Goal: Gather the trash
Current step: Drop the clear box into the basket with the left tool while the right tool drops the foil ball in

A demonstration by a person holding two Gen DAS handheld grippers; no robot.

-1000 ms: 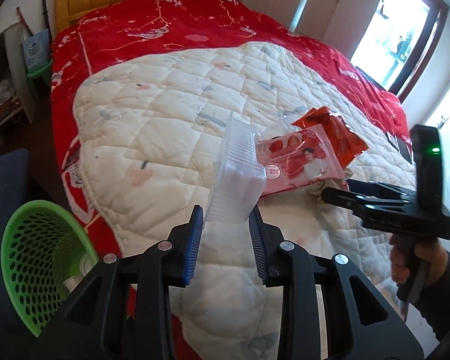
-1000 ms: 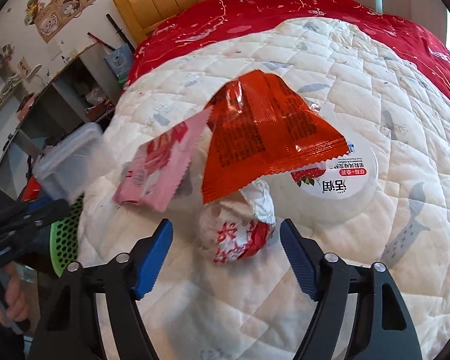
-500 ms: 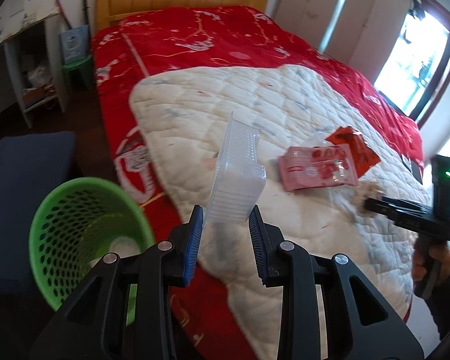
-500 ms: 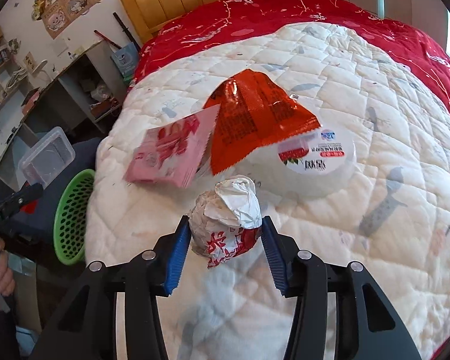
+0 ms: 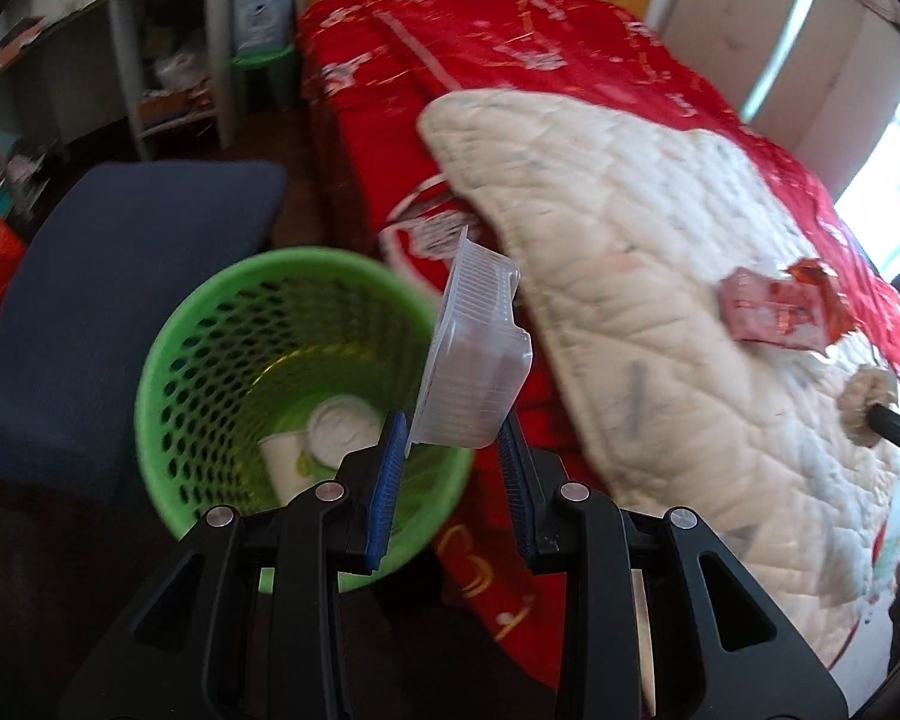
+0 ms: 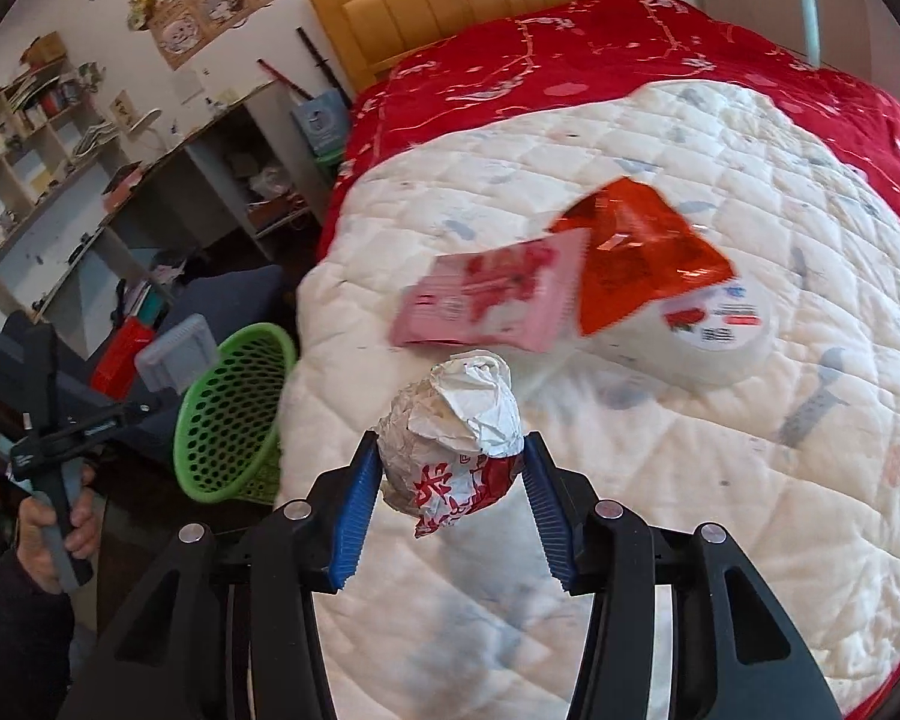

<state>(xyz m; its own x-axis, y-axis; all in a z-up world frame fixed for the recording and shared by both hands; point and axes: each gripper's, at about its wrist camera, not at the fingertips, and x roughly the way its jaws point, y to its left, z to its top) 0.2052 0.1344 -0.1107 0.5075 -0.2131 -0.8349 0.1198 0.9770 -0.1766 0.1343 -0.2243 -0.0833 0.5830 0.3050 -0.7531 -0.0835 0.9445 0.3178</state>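
Note:
My left gripper (image 5: 453, 441) is shut on a clear plastic tray (image 5: 474, 360) and holds it above the right rim of a green mesh basket (image 5: 210, 324). White cups (image 5: 324, 432) lie in the basket. My right gripper (image 6: 450, 474) is shut on a crumpled paper wrapper ball (image 6: 456, 420), lifted off the white quilt (image 6: 720, 480). A pink packet (image 6: 492, 294), an orange packet (image 6: 636, 252) and a round white lidded tub (image 6: 714, 330) lie on the quilt. The basket (image 6: 234, 408) and left gripper (image 6: 138, 402) also show in the right wrist view.
The basket stands on the floor beside the red-covered bed (image 5: 510, 60). A dark blue chair seat (image 5: 120, 258) sits left of it. A desk with shelves (image 6: 198, 168) stands by the wall.
My left gripper swung left with the plastic tray from over the bed to over the basket. My right gripper closed on the wrapper ball and lifted it off the quilt.

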